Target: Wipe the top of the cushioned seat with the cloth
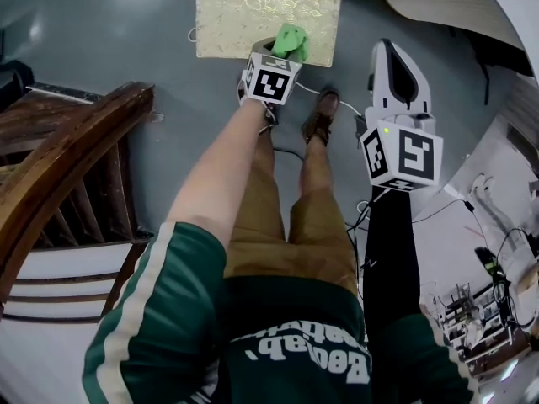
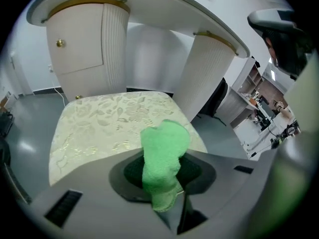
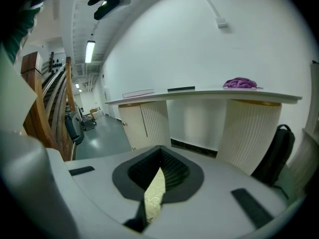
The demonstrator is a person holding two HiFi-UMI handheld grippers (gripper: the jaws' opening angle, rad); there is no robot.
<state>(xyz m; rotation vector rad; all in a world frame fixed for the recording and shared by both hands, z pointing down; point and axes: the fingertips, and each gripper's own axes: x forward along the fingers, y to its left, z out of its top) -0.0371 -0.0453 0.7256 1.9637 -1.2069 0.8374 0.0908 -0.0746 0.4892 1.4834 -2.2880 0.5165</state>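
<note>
1. Left gripper (image 1: 279, 61): the jaws are clenched on the green cloth (image 2: 163, 148). The cloth stands bunched between them and projects past the tips.
2. Cloth position: in the head view it sits at the near edge of the cushioned seat (image 1: 253, 7), towards the right corner. Contact with the seat top cannot be confirmed.
3. Seat: the top is cream fabric with a leaf pattern. The seat stands on the grey floor (image 1: 126, 57), in front of a white curved counter (image 2: 149, 4).
4. Right gripper (image 3: 157, 182): the jaws are drawn together, leaving 1 thin slit with nothing in it. The gripper hangs over the floor, to the right of the seat.
5. A purple cloth (image 3: 240, 82) lies on the counter.
</note>
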